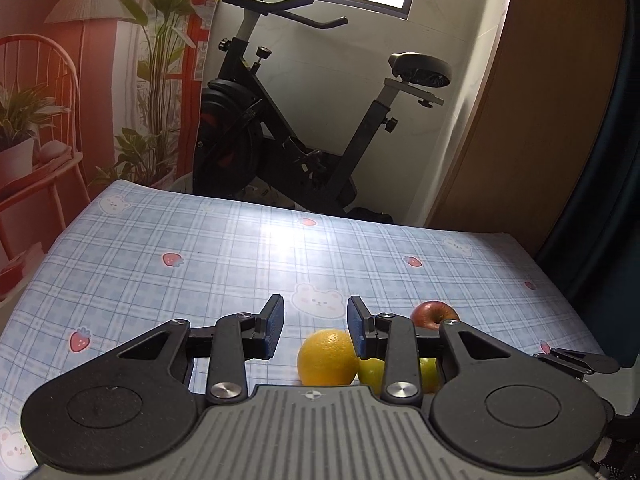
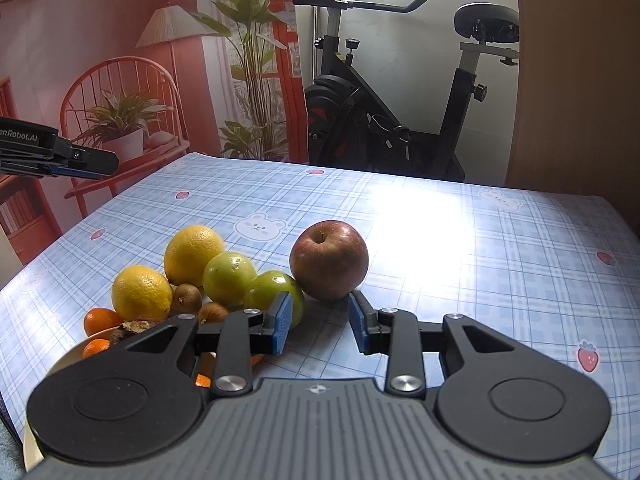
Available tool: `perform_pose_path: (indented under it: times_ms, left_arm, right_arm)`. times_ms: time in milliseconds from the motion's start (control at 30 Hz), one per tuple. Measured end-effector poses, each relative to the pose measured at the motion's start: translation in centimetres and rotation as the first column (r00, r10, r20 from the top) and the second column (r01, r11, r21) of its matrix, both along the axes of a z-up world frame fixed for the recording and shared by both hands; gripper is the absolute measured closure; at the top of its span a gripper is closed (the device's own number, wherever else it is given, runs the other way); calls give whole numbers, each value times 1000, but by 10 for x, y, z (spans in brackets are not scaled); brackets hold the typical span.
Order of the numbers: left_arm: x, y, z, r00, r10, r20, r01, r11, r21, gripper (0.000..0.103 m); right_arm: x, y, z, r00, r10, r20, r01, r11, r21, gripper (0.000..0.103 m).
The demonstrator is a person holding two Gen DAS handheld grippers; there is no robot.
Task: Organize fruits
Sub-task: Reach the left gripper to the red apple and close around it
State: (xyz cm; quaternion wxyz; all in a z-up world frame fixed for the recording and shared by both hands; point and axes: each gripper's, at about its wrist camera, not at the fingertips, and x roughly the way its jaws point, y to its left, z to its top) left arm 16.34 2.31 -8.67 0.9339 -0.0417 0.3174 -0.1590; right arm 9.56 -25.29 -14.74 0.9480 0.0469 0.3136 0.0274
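A red apple stands on the blue checked tablecloth, just beyond my right gripper, which is open with nothing between its blue pads. Left of the apple sit two green fruits, two yellow citrus fruits, kiwis and small oranges, some of them on a pale plate. My left gripper hangs open and empty above the table. Below it lie a yellow citrus fruit, a green fruit and the apple. The left gripper also shows at the upper left of the right wrist view.
An exercise bike stands behind the table's far edge, beside a wall print of a chair, lamp and plants. A wooden panel rises at the right. Bare cloth spreads across the far and left parts of the table.
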Motion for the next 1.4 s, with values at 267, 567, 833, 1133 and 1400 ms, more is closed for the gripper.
perform_pose_path:
  times_ms: [267,567,833,1133,1400]
  left_arm:
    - [41,-37,-11,994,-93,-64,91,995,-27,60]
    - [77,-88,-40,952,-237,-192,219,970,-108,50]
    - [99,-104,-69,916,-279,-288,244,958,-151,49]
    - [115,-106,-86,893,-308,-329,252,946,-202,38]
    - [120,-115,-86,890,-319,-326,284,947,-149,41]
  right_arm:
    - [31,-10,-17,999,-2,-32,2,1000,-2,65]
    - [44,-21,-32,996,70,-61,-70,998,-2,57]
    - [54,-19,-42,989,123,-79,-124,992,-7,54]
    - [59,-26,-49,986,151,-74,-151,988,1,49]
    - [56,-19,-48,982,177,-68,-179,983,-25,49]
